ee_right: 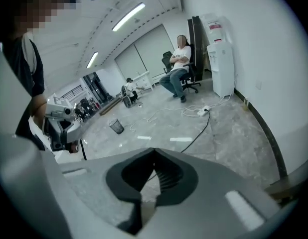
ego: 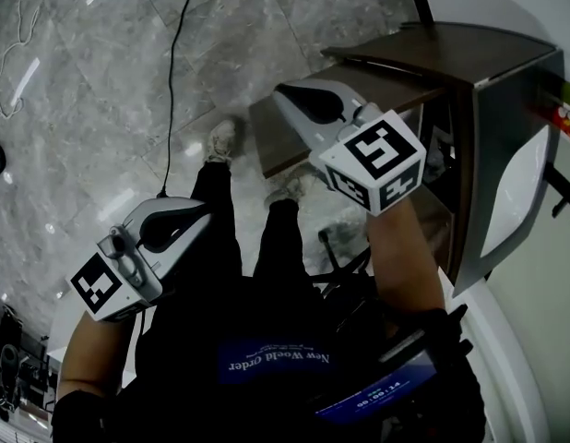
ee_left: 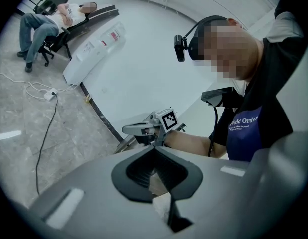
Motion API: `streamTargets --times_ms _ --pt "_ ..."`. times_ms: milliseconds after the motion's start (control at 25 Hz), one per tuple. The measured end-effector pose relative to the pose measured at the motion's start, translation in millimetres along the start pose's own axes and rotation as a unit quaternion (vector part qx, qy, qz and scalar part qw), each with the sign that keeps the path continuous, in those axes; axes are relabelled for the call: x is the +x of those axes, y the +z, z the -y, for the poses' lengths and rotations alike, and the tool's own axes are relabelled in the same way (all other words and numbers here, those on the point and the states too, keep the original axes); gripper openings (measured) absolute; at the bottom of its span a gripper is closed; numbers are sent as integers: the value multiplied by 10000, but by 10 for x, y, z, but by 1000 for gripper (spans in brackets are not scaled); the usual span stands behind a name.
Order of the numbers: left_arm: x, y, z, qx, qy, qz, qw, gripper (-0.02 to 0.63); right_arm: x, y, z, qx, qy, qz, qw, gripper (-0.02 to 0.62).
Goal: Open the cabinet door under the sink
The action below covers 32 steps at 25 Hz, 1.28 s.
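Note:
The dark brown cabinet (ego: 506, 72) stands at the right of the head view. Its door (ego: 285, 141) is swung out over the floor, and the inside with a shelf (ego: 437, 187) shows. My right gripper (ego: 285, 92) hovers above the open door, shut, with nothing between its jaws (ee_right: 154, 152). It touches nothing that I can see. My left gripper (ego: 206, 210) hangs lower left beside the person's legs, away from the cabinet. It is shut and empty (ee_left: 155, 148). Each gripper view shows the other gripper: the right one (ee_left: 150, 128) and the left one (ee_right: 62, 117).
A black cable (ego: 174, 63) runs across the grey marble floor, and a white cable (ego: 10, 53) lies at the far left. A white curved wall (ego: 534, 275) borders the cabinet. Farther off are a seated person (ee_right: 180, 66), a water dispenser (ee_right: 221, 66) and a small bin (ee_right: 115, 127).

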<state>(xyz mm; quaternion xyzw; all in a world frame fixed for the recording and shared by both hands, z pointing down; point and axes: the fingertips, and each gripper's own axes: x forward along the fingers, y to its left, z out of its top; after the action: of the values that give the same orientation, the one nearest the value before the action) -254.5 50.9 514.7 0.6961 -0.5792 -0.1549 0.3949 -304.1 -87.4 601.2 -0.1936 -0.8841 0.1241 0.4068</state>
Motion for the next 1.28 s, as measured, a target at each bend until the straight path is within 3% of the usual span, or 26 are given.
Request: streamTargets --times_ms 200,440,1000,1280 --pt "136 109 114 114 -115 -57 9999 2 -305 210 14 292 79 706 9970 3" --pt "487 156 435 328 -425 -297 9981 2 -863 -9 49 566 -87 1078 9925 2" --pt "1461 -270 1446 739 -1191 -1091 9841 3 -2172 -1111 83 1300 -755 1689 9741 3" --pt "1863 -409 2078 1062 -1726 -1442 9686 3 -2892 -1664 -18 1687 -1295 2000 9564 3"
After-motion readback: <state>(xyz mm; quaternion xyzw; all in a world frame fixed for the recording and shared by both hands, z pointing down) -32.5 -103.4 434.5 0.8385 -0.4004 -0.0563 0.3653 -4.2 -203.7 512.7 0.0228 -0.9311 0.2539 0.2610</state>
